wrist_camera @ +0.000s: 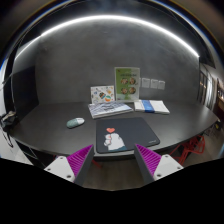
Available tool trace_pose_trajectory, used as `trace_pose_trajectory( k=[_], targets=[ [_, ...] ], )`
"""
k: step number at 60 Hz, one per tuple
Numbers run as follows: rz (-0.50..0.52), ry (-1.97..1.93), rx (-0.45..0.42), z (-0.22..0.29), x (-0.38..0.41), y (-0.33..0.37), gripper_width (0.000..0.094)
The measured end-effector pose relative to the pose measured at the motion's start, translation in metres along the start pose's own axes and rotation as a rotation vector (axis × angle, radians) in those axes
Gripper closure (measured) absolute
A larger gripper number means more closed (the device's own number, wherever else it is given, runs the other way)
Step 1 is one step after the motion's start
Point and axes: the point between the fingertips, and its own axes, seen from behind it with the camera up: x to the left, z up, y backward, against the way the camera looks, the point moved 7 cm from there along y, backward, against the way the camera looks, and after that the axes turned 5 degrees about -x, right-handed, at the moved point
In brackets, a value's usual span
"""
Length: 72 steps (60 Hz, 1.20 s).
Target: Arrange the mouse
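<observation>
Dark and matte, the tabletop [45, 125] spreads wide under a dim room with a long strip of light [110, 20] curving overhead. Nearest, the gripper [114, 160] is held low and level over the near edge of the table, its two fingers spread well apart with nothing between them, their magenta pads [80, 157] facing inward. Just ahead of the fingers lies a dark rectangular mouse pad [135, 128], flat, with a pale printed figure and a small red heart on it. Left of the pad and apart from it sits the mouse [75, 122], small, rounded and pale. Farther back, papers and booklets [108, 108] lie spread, and a green printed card [127, 83] stands upright against the grey wall.
</observation>
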Motion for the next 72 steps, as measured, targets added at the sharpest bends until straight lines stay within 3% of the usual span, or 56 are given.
trace_pose_trajectory(
  k=[12,19,37,44,45,46,47,72],
  targets=[
    [0.112,-0.014,0.007,0.006,0.036,-0.037,0.0103],
    [0.236,0.011,0.015,0.002,0.079,-0.08,0.0104],
    [0.455,0.13,0.151,-0.018,0.187,-0.19,0.0108],
    [0.437,0.128,0.195,-0.022,0.203,-0.227,0.0105],
    [0.429,0.131,0.186,-0.02,0.205,-0.232,0.0045],
    [0.421,0.137,0.179,-0.018,0.207,-0.237,0.0119],
    [0.413,0.141,0.182,-0.017,0.208,-0.241,0.0122],
    [0.211,0.079,0.244,0.018,0.256,-0.324,0.0107]
  ],
)
